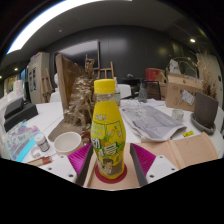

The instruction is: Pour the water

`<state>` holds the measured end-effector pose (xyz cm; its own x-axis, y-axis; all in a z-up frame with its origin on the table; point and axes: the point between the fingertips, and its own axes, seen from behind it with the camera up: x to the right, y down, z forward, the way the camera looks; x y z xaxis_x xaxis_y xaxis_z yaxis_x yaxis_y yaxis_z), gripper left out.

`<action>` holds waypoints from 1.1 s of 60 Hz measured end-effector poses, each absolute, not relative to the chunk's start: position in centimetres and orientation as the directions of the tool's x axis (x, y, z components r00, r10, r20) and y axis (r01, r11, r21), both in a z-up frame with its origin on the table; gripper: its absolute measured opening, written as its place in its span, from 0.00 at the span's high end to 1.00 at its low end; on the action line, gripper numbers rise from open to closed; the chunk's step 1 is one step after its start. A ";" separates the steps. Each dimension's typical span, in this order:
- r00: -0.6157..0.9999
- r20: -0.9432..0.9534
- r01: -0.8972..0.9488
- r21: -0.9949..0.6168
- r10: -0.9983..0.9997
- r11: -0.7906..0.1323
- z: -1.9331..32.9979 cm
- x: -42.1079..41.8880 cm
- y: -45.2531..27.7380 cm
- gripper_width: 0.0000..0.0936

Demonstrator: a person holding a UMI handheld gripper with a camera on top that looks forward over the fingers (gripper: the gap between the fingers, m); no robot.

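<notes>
One yellow plastic bottle with a yellow cap and a printed label (108,135), standing upright, the only bottle in sight. Two magenta-padded gripper fingers (80,160) flank it, one on each side, so one gripper (110,165) in all. One small white round cup (68,142) sits on the table just beside the fingers. One flat brown cardboard sheet (192,150) lies on the other side. One spread of grey printed newspaper (152,121) beyond the bottle. One white table (50,118) carries all of it. One tall brown wooden piece (72,92) rises behind the cup; the boxes further back are too cluttered to count.
</notes>
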<state>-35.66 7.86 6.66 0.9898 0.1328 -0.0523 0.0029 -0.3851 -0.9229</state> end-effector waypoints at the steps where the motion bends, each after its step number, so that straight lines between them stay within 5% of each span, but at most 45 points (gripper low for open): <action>1: 0.990 -0.058 -0.004 -0.920 0.126 -0.393 6.8 -35.6 7.7 0.11; 30: 0.999 0.037 0.027 -0.861 -0.009 -0.508 20.0 -36.4 -15.2 0.08; 46: 0.995 0.028 -0.031 -0.837 -0.099 -0.547 22.6 -37.8 -27.0 0.08; 66: 0.994 0.020 -0.040 -0.842 -0.104 -0.538 24.7 -39.3 -31.8 0.08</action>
<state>-39.29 -31.77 24.68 0.9944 -0.1040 0.0196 -0.0397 -0.5380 -0.8420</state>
